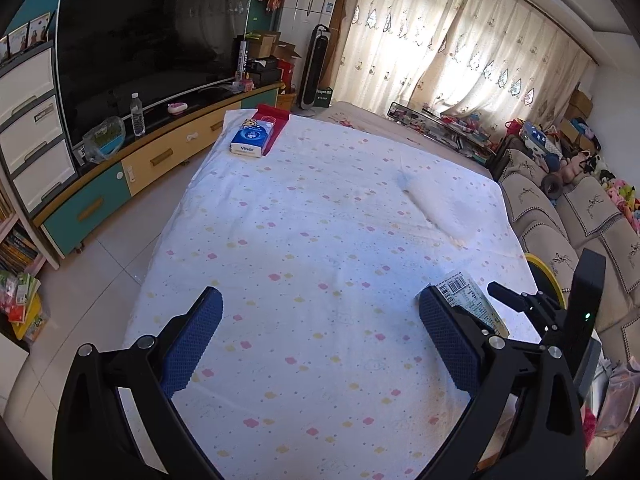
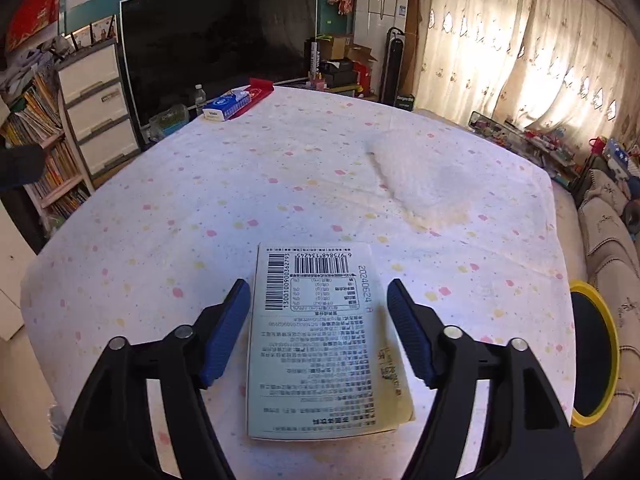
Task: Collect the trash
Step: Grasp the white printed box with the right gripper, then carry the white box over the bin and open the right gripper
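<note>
A flat white carton (image 2: 320, 336) with barcodes and printed text lies on the spotted tablecloth (image 2: 240, 200). My right gripper (image 2: 318, 292) is open, its blue pads either side of the carton, not touching it. In the left wrist view the carton (image 1: 468, 300) shows behind my right finger pad, beside the other gripper's black frame. My left gripper (image 1: 320, 308) is open and empty over the cloth. A yellow-rimmed bin (image 2: 592, 352) stands off the table's right edge.
A blue tissue pack (image 1: 252, 138) on a red box (image 1: 276, 120) lies at the far left corner. A white crumpled sheet (image 2: 420, 172) lies mid-right. TV cabinet with a bottle (image 1: 137, 114) left, sofa (image 1: 580, 216) right.
</note>
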Tool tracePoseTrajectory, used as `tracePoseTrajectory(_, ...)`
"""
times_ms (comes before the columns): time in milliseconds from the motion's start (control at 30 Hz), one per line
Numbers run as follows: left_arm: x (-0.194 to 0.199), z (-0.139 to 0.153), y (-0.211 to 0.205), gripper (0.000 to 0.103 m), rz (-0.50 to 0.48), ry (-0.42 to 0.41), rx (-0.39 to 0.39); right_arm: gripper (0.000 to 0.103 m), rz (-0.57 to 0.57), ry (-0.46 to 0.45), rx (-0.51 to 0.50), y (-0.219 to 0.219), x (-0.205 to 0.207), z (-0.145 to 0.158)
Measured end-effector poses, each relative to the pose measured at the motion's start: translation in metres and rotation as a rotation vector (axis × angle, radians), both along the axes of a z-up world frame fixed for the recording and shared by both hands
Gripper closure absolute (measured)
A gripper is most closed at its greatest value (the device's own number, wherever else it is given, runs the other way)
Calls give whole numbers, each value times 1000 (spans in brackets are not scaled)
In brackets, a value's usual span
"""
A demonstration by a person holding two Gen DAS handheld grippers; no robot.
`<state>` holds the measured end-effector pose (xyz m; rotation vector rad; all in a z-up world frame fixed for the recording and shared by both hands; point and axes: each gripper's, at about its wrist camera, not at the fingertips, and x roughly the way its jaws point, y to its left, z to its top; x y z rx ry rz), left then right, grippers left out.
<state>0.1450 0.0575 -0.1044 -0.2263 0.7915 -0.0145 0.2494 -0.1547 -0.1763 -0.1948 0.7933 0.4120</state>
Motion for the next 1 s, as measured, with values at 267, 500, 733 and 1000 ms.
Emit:
tracePoseTrajectory(267, 8, -3, -10, 6, -25, 9, -7, 21, 20, 165, 119, -36, 21, -8)
tracePoseTrajectory(500, 9, -1, -16, 6, -38, 3, -6, 21, 73, 165, 109, -16, -7, -17)
tracePoseTrajectory(733, 8, -4, -17, 6, -47, 5, -9, 21, 31, 99, 26, -8, -32, -29)
tracePoseTrajectory(1000, 6, -5, -20, 6, -56, 0, -4, 36, -8, 72, 78, -22, -36, -25)
